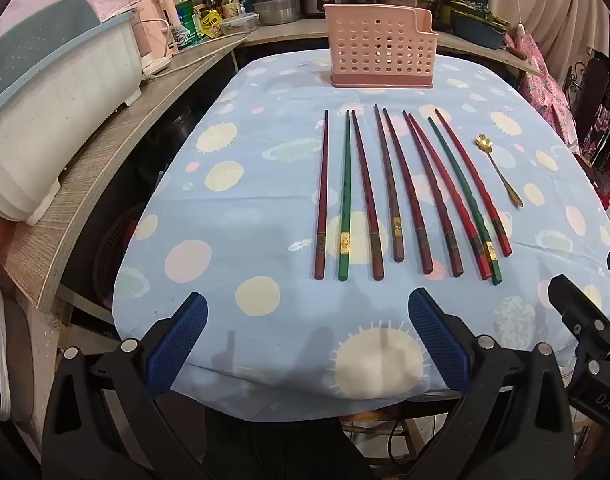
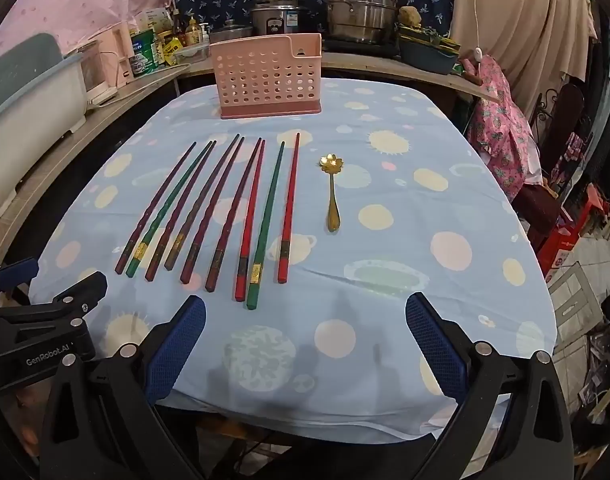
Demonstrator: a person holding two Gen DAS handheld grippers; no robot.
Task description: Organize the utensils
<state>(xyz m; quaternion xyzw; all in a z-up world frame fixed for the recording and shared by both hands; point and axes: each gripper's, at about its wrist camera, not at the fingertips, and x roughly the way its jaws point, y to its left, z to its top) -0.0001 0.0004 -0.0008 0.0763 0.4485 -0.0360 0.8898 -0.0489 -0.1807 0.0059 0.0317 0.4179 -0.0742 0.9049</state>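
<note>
Hovering over the near edge of the desk, the left gripper and the right gripper are both standing spread wide with nothing between their blue pads, tilted down toward the cloth.

Nine chopsticks are lying side by side in a row across the middle of the desk, thick ends toward the grippers, some of them touching or crossing near those ends. A small gold spoon with a flower-shaped bowl is lying just beside the row on its right, bowl pointing away. The pink perforated holder is standing upright at the far side, well apart from the utensils, and nothing is showing above its rim, so the sorting is likely not yet started.

Several risks are looking likely. With the sticks packed so close, a closing gripper is liable to catch two at once or nudge a neighbour out of line. Being thin, round and lacquered, a stick is apt to roll or slip from the pads. A long stick carried flat is liable to strike the holder's rim and tip it. The loose cloth may also be bunching under a low approach.
</note>
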